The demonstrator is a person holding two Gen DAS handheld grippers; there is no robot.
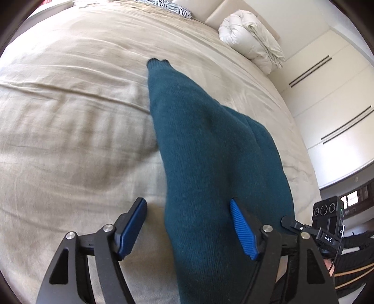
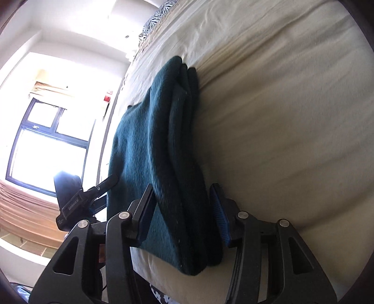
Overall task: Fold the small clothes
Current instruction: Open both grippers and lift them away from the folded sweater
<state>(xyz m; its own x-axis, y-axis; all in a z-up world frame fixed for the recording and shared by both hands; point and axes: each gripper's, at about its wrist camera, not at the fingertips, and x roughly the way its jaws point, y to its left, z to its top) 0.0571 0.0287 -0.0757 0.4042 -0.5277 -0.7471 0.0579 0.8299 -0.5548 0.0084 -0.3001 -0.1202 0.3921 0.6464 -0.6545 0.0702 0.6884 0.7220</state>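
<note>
A dark teal knit garment (image 1: 205,149) lies folded in layers on the beige bedcover (image 1: 70,121). My left gripper (image 1: 187,205) is open, its blue pads (image 1: 243,231) standing on either side of the garment's near end without clamping it. In the right wrist view the same garment (image 2: 159,149) shows as a stack of folds. My right gripper (image 2: 184,194) is open too, with its pads (image 2: 221,215) straddling the folded edge. The other gripper (image 2: 74,198) shows at the left of that view.
A rolled white duvet (image 1: 250,39) lies at the far right of the bed. A zebra-print pillow (image 1: 170,7) sits at the head. White wardrobe doors (image 1: 332,98) stand to the right. A bright window (image 2: 49,145) is beyond the bed's left side.
</note>
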